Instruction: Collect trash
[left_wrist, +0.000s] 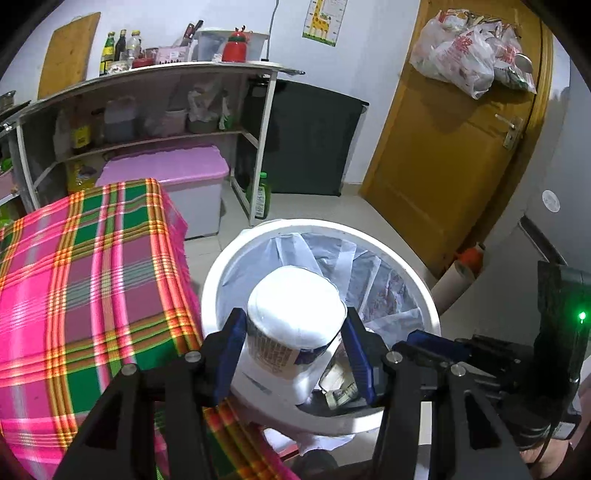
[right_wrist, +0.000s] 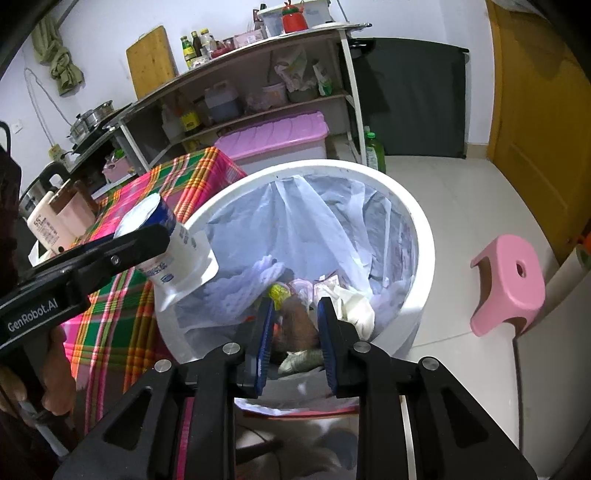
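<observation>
Left hand-held gripper (left_wrist: 291, 350) pinches a white yogurt cup (left_wrist: 291, 325) across its body, bottom end forward, and carries it over the white trash bin (left_wrist: 212, 291), so that letting go would likely drop the cup into the liner bag below its fingers. Just to the left of this gripper lies the plaid-covered worktop (left_wrist: 85, 280). Beside it, the right hand-held gripper (right_wrist: 295, 332) points down into the same bin with its blue pads (right_wrist: 265, 332) partly spread; a brown scrap (right_wrist: 295, 321) shows between them, but whether it is pinched or lies on the trash below cannot be told. Paper and wrappers already lie in the bin.
</observation>
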